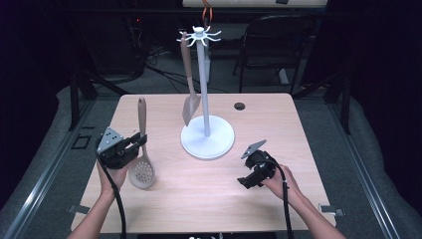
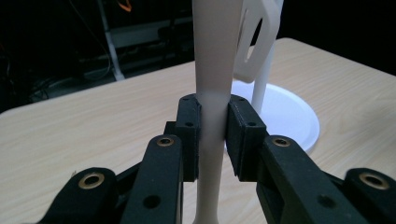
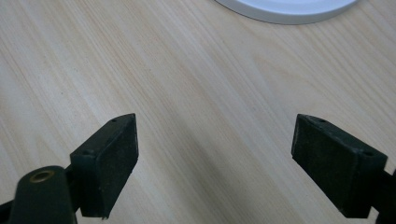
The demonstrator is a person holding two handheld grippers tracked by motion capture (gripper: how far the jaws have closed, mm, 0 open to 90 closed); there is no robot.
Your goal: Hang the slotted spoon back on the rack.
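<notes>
- Left gripper (image 2: pixel 212 135), nearest the lens in the left gripper view, has its jaws clamped narrow on the handle of the slotted spoon (image 1: pixel 142 164); pads press both sides of the pale shaft.
- Spoon sits at approx 8 o'clock from the utensil stand (image 1: pixel 207 134) on the table (image 1: pixel 278 114); its perforated bowl is low at the near end, handle pointing toward 12 o'clock. Whether the bowl still touches the wood can't be told from the high view.
- Right gripper (image 1: pixel 255 172) rests at approx 4 o'clock from the stand, jaws wide w/ nothing between them, bare table below in the right gripper view.
- Step in hand, as a judgement: lift the spoon and hang it on the stand's top hooks (image 1: pixel 199 35), beside the spatula (image 1: pixel 189 84) hanging at the 9 o'clock side.
- To do it well: keep the grip firm so the shaft doesn't swivel, raise the handle end above the hooks, then approach a free hook away from the spatula so it isn't knocked.
- Right gripper could steady the stand's base, as a light stand may tip.
- Hard to see: the handle's hanging hole is cut off at the top edge of the left gripper view and too small in the high view.
- Hook count and which are free: blurry against the dark bkgd.
</notes>
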